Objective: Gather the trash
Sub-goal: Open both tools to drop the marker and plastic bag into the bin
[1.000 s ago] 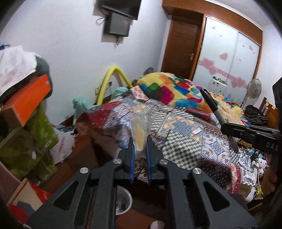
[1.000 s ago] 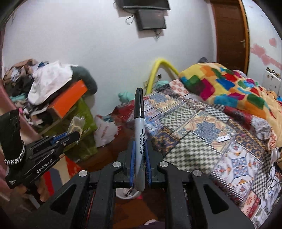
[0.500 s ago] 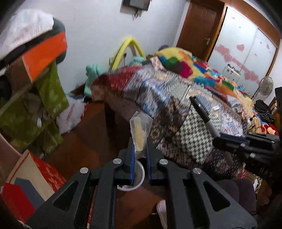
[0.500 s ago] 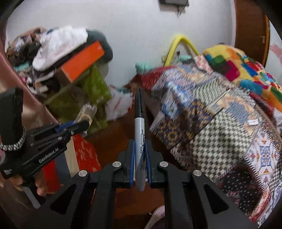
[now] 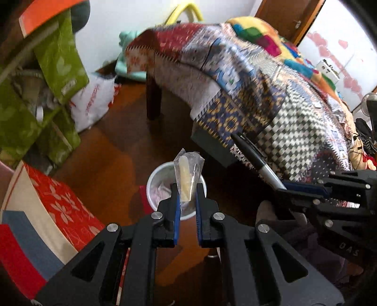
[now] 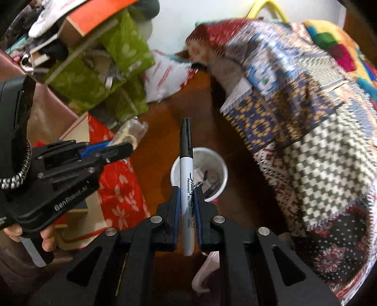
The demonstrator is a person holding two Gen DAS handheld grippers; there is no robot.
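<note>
Both grippers have dropped toward the white cup [image 6: 199, 173] on the floor, scraps inside. Left gripper [image 5: 187, 200] jaws clamp a clear wrapper [image 5: 187, 173]; right gripper [image 6: 187, 201] jaws clamp a marker [image 6: 186, 174].

brown wooden floor [image 5: 101, 150], patchwork-covered bed [image 5: 271, 94], white wall [image 5: 106, 28], possibly a wooden door [image 5: 282, 14]

Clear crinkly plastic wrapper [image 5: 188, 174]; smooth plastic marker [image 6: 186, 179], glossy black cap; white cup [image 5: 153, 181] smooth; floor [image 5: 110, 153] polished dark wood; quilt [image 5: 271, 98] woven cloth; matt black grippers, shiny metal screws.
</note>
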